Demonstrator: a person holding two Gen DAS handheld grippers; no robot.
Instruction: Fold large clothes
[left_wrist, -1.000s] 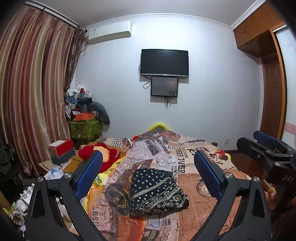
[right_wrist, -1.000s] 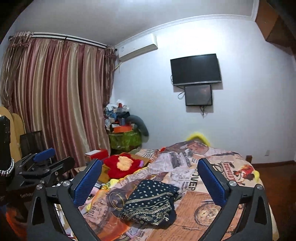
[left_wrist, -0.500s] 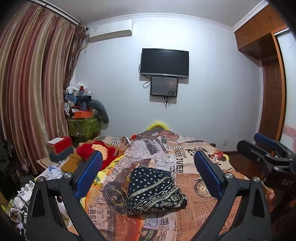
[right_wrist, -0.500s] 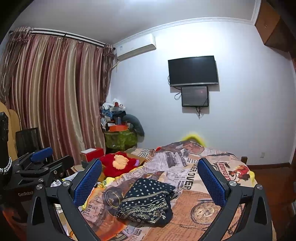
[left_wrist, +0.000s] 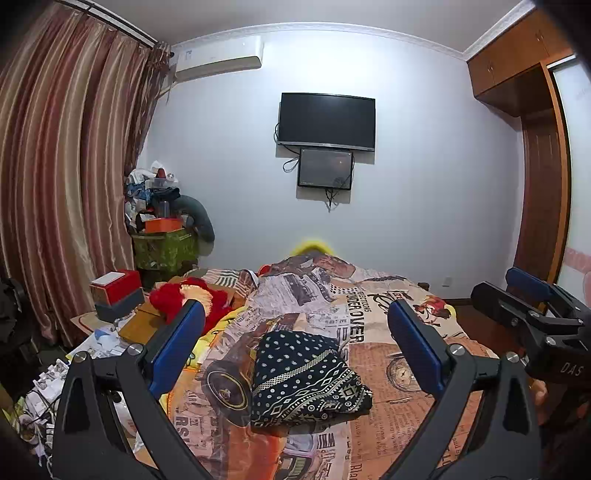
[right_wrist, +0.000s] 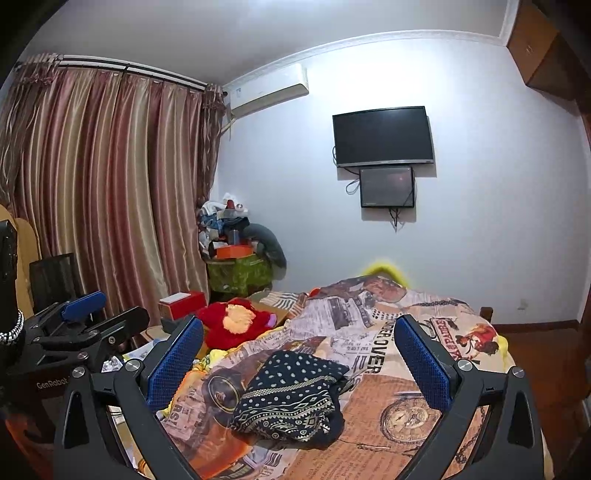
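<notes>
A dark navy garment (left_wrist: 303, 376) with white dots and a geometric band lies folded in a compact bundle on the printed bedspread (left_wrist: 384, 373). In the right wrist view the same garment (right_wrist: 291, 395) sits between the fingers' lines of sight, well ahead. My left gripper (left_wrist: 295, 343) is open, held back from the bed with nothing between its blue pads. My right gripper (right_wrist: 299, 354) is open too and empty. Each gripper shows in the other's view: the right gripper (left_wrist: 532, 314) at the right edge, the left gripper (right_wrist: 85, 321) at the left.
A red plush toy (right_wrist: 236, 321) and red box (right_wrist: 183, 302) lie left of the bed. Clutter piles on a green stand (right_wrist: 236, 266) by the striped curtain (right_wrist: 103, 184). A television (left_wrist: 327, 116) hangs on the far wall; a wooden wardrobe (left_wrist: 543, 177) stands at right.
Both grippers have drifted slightly back and up, so the garment appears a little lower and further off. The garment itself has not moved. Both stay open.
</notes>
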